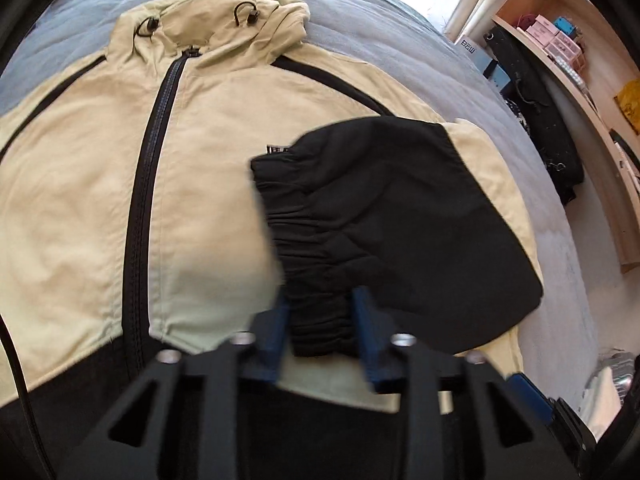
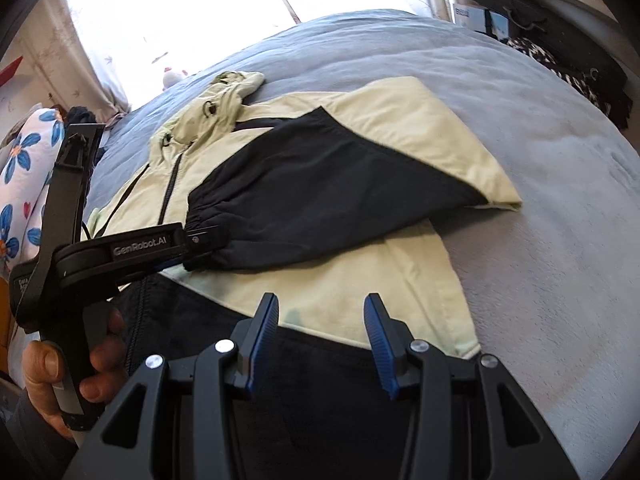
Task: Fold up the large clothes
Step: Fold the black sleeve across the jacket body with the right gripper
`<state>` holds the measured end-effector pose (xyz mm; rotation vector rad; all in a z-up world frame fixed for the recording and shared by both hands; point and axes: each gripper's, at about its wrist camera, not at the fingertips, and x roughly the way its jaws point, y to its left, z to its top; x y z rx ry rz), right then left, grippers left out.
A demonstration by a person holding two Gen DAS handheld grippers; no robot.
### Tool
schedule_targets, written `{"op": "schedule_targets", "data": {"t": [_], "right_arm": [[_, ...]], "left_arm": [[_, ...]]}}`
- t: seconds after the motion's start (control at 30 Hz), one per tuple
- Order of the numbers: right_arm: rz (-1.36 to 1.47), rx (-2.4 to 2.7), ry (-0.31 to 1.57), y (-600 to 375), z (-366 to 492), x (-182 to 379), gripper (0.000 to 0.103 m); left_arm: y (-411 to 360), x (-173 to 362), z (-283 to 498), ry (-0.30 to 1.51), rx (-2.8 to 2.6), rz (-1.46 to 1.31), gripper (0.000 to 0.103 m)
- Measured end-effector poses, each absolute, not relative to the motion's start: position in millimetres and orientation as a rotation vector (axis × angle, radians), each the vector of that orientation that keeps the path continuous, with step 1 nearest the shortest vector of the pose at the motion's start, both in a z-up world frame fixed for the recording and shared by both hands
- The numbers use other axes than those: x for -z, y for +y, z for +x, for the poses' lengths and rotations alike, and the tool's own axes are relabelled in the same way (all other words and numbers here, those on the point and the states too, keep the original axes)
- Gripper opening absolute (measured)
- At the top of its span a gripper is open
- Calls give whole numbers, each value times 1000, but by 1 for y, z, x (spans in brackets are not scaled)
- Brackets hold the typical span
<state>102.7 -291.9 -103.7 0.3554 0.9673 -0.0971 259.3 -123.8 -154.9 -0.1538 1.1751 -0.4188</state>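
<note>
So the pale yellow-green hooded jacket with black panels is lying front-up on the grey bed, zipper closed and hood toward the window end. One black-cuffed sleeve is folded across the chest. The left hand-held gripper is angled steeply down at the jacket, and its blue pads are pinched on the gathered elastic cuff of that sleeve, with bunched black fabric between them. In the right wrist view you can see the same tool from the side, its tip right at the cuff, and the person's hand is wrapped around the handle low at the left edge, thumb and fingers curled on the grip. The right hand-held gripper also tilts downward, hovering over the lower hem area where the pale fabric meets the black band; its jaws stand partway apart with nothing between them and aren't touching the cloth. A floral pillow sits off to the left, and shelves with boxes sit beside the bed.
</note>
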Motion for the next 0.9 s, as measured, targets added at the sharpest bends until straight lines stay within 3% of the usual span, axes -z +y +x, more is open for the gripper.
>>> {"op": "schedule_targets", "data": {"t": [0.17,0.37,0.5,0.6,0.73,0.87,0.9], "right_arm": [[356,130,965,-300,97,100,45],[365,148,943,-310,96,90,45],[352,152,923,-309,98,83,45],[327,145,931,-302,103,83,45],[296,134,963,-295,108,89,45],[289,129,962,-294,107,88,45],[283,134,961,-294,106,88,45]], "left_arm": [[-137,111,254,1001,395,11,5],[-115,31,265,784,361,92,5],[-83,6,278,714,267,143,4],[-47,13,286,732,179,157,4],[-3,60,300,854,117,155,5],[22,102,296,1028,232,-54,14],[25,107,294,1047,252,-93,20]]}}
